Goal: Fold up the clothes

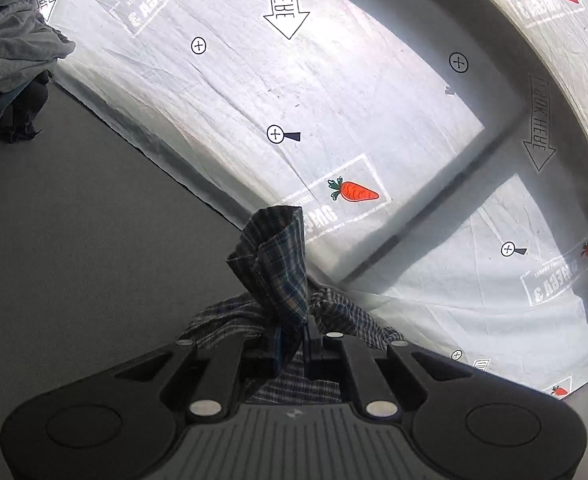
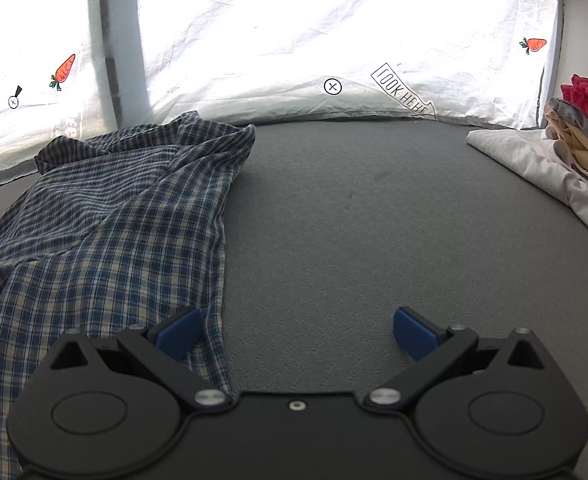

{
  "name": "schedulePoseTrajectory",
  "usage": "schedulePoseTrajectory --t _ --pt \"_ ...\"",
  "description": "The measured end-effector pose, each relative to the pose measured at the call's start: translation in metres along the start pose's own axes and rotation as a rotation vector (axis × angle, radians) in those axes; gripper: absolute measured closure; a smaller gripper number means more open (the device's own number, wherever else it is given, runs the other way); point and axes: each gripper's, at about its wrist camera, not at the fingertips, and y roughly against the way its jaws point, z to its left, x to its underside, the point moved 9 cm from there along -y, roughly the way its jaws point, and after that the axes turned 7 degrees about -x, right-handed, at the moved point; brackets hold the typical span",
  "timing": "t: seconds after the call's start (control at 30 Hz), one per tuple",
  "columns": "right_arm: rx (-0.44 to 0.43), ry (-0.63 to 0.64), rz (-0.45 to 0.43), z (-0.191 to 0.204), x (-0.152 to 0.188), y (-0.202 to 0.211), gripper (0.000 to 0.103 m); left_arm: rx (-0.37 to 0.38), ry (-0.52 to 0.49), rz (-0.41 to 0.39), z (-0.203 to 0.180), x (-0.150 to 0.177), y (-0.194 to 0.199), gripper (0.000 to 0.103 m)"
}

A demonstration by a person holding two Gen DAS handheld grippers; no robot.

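Grey felt table (image 2: 334, 220), printed white sheeting (image 1: 334, 92) behind. My left gripper (image 1: 294, 336) was clamped shut on a bunched corner of the plaid shirt (image 2: 105, 220), lifted off the table. My right gripper (image 2: 296, 332) hung wide open and empty beside the shirt's edge. Risk: thin pinch could slip; one-sided lift could drag the shirt crooked.

One plaid shirt (image 2: 105, 216), two grippers — left (image 1: 294, 344), right (image 2: 296, 334) — one folded stack (image 2: 574, 136), one crumpled heap (image 1: 9, 40).
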Motion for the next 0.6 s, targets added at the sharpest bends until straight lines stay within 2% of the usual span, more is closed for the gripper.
schedulePoseTrajectory --t 0.07,0.13,0.17,0.23,0.27,0.37,0.43,0.5,0.53,0.6 --pt "-0.001 0.000 0.000 0.000 0.000 0.000 0.000 0.047 0.014 0.136 -0.012 0.031 -0.017 0.092" --pt "-0.002 0.000 0.000 0.000 0.000 0.000 0.000 0.073 0.023 0.292 -0.017 0.066 -0.035 0.077" --pt "-0.002 0.000 0.000 0.000 0.000 0.000 0.000 0.066 0.003 0.349 -0.016 0.082 -0.042 0.067" --pt "-0.003 0.000 0.001 -0.001 0.000 0.000 0.000 0.015 -0.059 0.398 -0.013 0.102 -0.046 0.064" --pt "-0.003 -0.001 0.001 -0.001 0.000 0.000 0.000 0.006 -0.089 0.410 -0.012 0.110 -0.045 0.062" --pt "-0.006 0.007 0.022 -0.001 -0.001 -0.001 0.000 0.019 -0.099 0.404 -0.011 0.112 -0.035 0.047" --pt "-0.025 0.010 0.089 -0.001 -0.006 -0.003 0.000 0.009 -0.106 0.387 -0.006 0.109 -0.027 0.043" --pt "-0.053 -0.003 0.154 -0.003 -0.015 -0.003 0.007 -0.019 -0.126 0.365 -0.002 0.103 -0.020 0.040" --pt "-0.072 -0.024 0.140 -0.004 -0.023 0.001 0.014 -0.046 -0.125 0.356 0.004 0.100 -0.016 0.038" --pt "-0.104 -0.078 0.066 -0.003 -0.041 0.013 0.014 -0.104 -0.121 0.338 0.015 0.094 -0.009 0.035"
